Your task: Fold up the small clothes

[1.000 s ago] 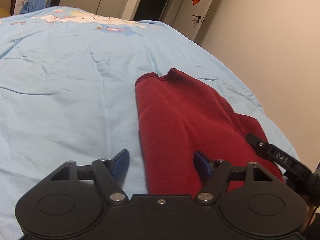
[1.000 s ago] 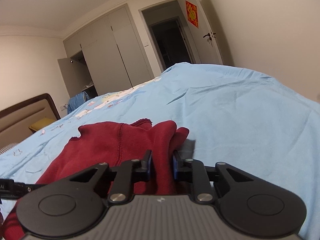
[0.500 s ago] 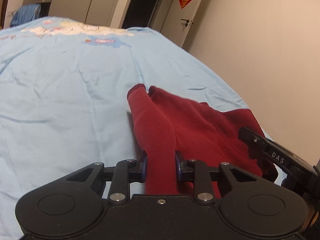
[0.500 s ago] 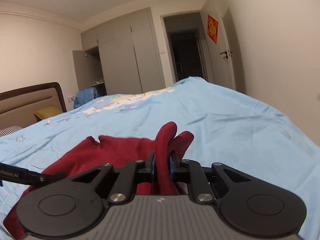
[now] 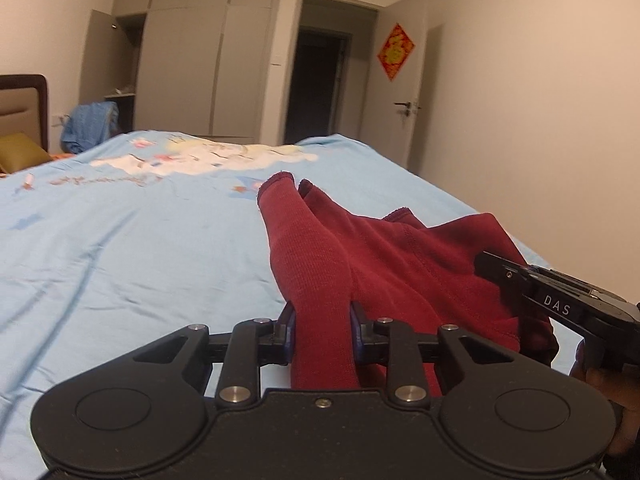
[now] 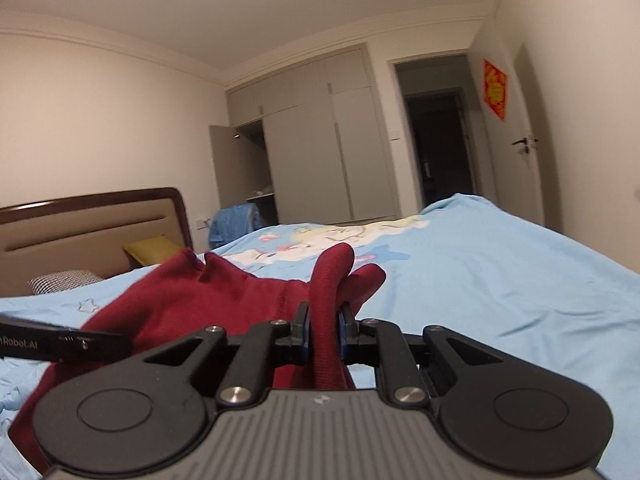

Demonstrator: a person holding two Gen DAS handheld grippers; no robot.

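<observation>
A dark red knit garment (image 5: 400, 264) hangs lifted above the light blue bedspread (image 5: 120, 248). My left gripper (image 5: 323, 320) is shut on one bunched edge of it, the cloth rising as a ridge between the blue pads. In the right wrist view my right gripper (image 6: 324, 328) is shut on another edge of the same red garment (image 6: 208, 304), and the cloth sags between the two grips. The right gripper's black body (image 5: 560, 304) shows at the right of the left wrist view. The left one's black finger (image 6: 60, 346) crosses the left edge of the right wrist view.
The bed's blue cover (image 6: 500, 280) has a cartoon print (image 5: 200, 160) further up. A brown headboard (image 6: 88, 232) with a yellow pillow (image 6: 152, 248) stands at the left. Grey wardrobes (image 5: 208, 64), a dark doorway (image 5: 316, 88) and a white door (image 5: 416, 96) lie beyond.
My left gripper went from open beside the flat garment to shut on its edge. Both grippers have since risen and tilted up, lifting the garment off the bedspread.
</observation>
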